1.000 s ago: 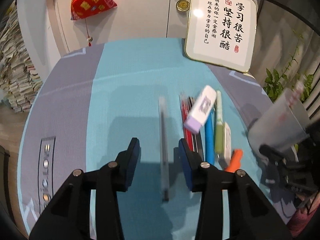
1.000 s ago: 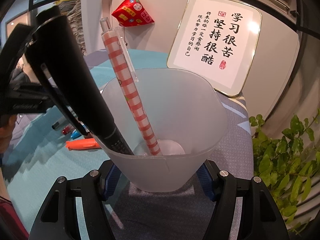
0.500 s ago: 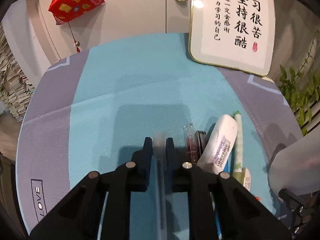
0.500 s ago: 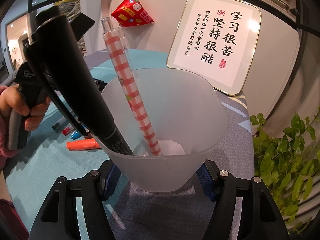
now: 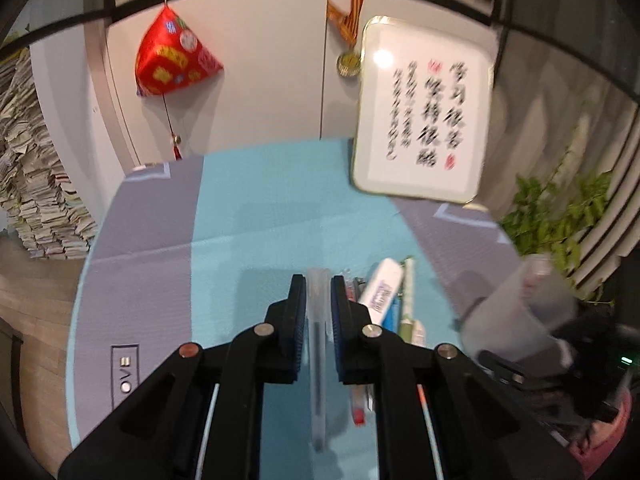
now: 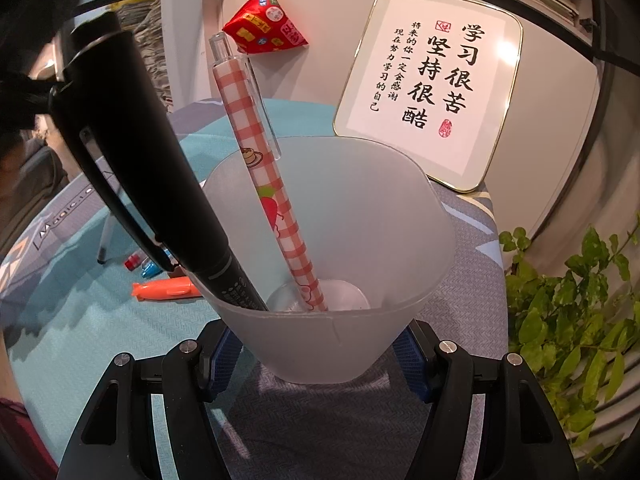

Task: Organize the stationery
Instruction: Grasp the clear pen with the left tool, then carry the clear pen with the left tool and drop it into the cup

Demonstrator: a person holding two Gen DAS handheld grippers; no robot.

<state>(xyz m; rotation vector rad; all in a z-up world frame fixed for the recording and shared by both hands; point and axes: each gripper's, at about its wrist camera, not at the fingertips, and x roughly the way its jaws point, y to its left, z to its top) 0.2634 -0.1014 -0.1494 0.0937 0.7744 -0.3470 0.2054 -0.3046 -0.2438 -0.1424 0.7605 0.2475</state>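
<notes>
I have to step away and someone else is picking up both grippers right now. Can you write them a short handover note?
Left gripper: shut on the clear pen, lifted off the mat.
Right gripper: shut on the frosted cup, which rests on the mat.
Done: black marker and checked pen stand in the cup.
Left: drop the clear pen into the cup, then the row still on the mat: white eraser, green pen, orange marker and others partly hidden behind the fingers.
</notes>
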